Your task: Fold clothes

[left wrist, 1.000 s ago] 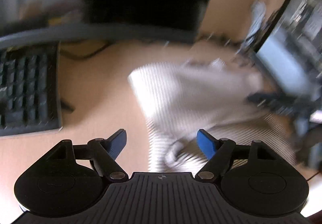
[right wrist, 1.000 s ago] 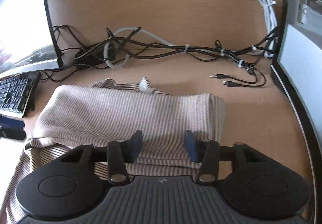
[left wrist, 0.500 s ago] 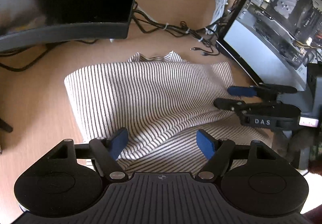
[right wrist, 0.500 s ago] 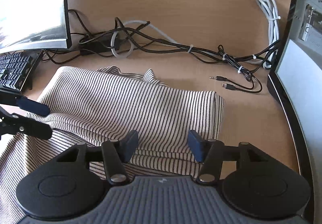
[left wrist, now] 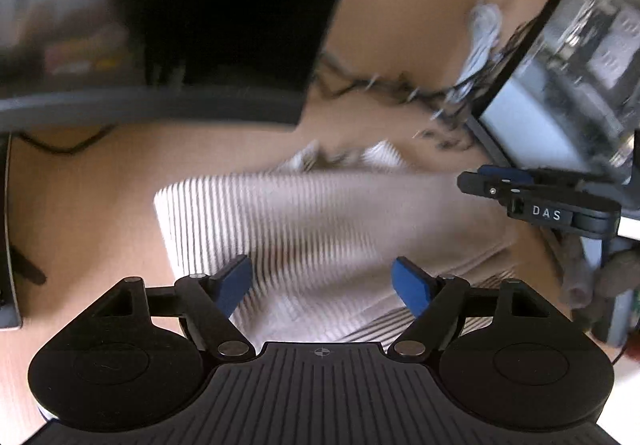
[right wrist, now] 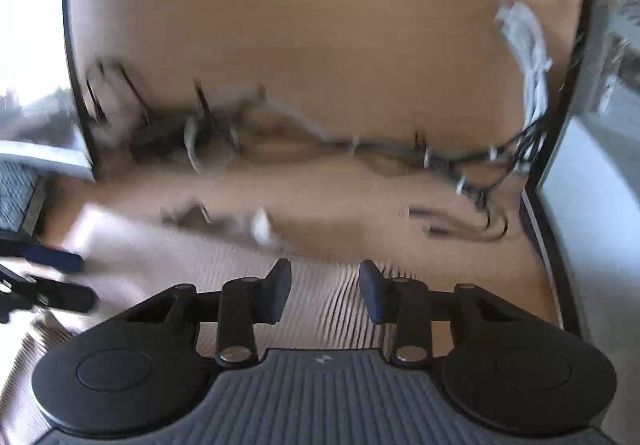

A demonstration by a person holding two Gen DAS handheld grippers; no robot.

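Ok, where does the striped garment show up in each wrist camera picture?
Left wrist: the striped garment fills the centre, beyond the open left gripper.
Right wrist: lower left to centre, under the open right gripper.
Shared landmark: the white cable bundle, upper right in both.

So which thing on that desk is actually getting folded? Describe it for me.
Start at the wooden desk, between the dark monitor and the computer case. Lying flat there is the striped garment. It is the only soft, pale thing; the neighbours are thin cables behind it.
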